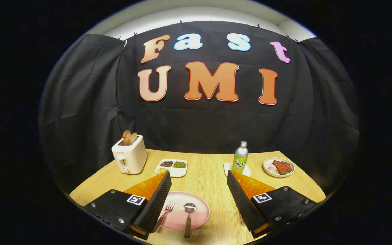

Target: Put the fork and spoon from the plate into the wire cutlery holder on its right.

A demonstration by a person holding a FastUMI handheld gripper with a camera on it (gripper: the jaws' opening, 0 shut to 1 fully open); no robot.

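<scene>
A pink plate (201, 208) lies on the wooden table (209, 180), low between my two fingers. On it a silver fork (166, 212) rests at the left, close beside my left finger, its tines pointing away from me. A silver spoon (188, 214) lies to the fork's right with its bowl pointing away and its handle reaching over the plate's near rim. My gripper (198, 174) stands open above the plate with its fingers wide apart and nothing between them. The right finger hides the table just right of the plate.
Beyond the fingers, a white toaster (129, 156) with two toast slices stands at the back left. A white divided dish (171, 166) of beans sits beside it. A green bottle (240, 158) stands on a small white dish, with a food plate (279, 167) at the back right.
</scene>
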